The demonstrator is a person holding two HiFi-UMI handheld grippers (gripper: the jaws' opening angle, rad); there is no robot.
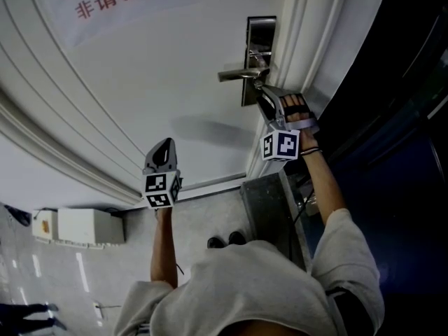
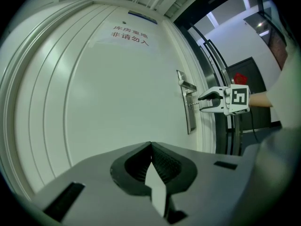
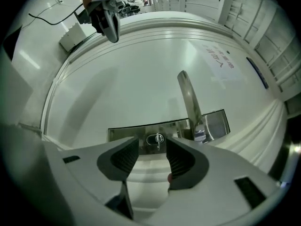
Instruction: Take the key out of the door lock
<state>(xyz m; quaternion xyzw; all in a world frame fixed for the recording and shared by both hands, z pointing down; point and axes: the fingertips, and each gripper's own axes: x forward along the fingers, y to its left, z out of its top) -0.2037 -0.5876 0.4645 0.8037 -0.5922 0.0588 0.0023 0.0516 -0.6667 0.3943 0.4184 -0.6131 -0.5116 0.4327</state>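
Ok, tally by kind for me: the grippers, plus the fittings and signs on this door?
Grippers: 2, left gripper and right gripper
Key: 1
Lever handle: 1
Lock plate: 1
Paper sign: 1
Total: 6

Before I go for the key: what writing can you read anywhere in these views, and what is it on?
"非请勿入": red print, lower line of the white paper sign stuck on the white door.
"库房重地": red print, upper line of the same sign. It appears to read so in the left gripper view, and it is cut off in the head view.
Small blue strip label above the sign: too small to read.
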